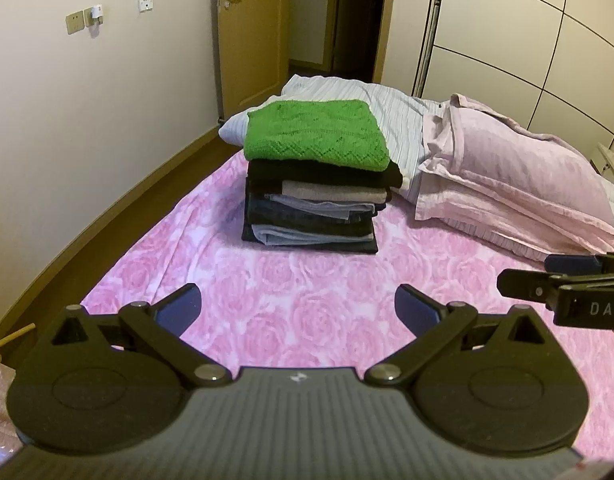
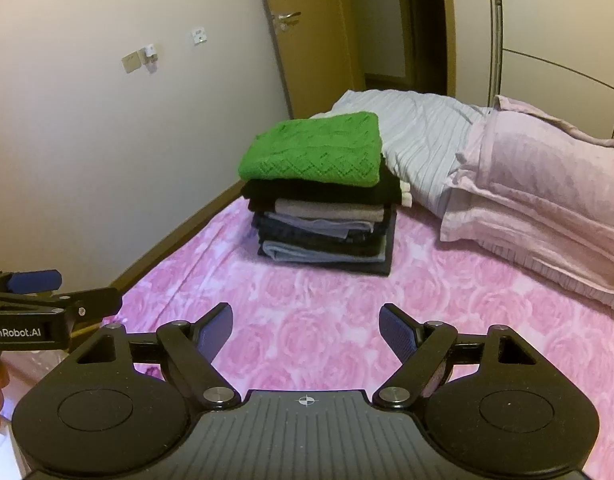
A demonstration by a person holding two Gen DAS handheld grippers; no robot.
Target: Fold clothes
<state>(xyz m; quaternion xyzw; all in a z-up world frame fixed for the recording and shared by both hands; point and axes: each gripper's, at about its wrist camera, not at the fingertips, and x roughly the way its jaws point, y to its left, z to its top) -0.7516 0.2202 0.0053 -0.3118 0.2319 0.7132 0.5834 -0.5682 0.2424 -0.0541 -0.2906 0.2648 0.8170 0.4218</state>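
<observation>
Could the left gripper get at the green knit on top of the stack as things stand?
Probably yes. The left gripper is open and empty, and only bare pink sheet lies between it and the green knit, which sits uncovered on top of the stack.

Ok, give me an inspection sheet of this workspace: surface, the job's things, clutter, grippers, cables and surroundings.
Surface: bed with a pink rose-patterned sheet, bare in front of both grippers.
Job's things: stack of folded clothes on the sheet, a green knitted sweater on top, black, beige, blue and dark pieces beneath; no unfolded garment in view.
Clutter: pale pink pillow and striped light-blue bedding beside and behind the stack.
Grippers: left gripper open, empty, above the sheet; right gripper open, empty.
Cables: nothing seen.
Surroundings: cream wall with wall sockets, wooden door ajar, panelled wardrobe.
</observation>
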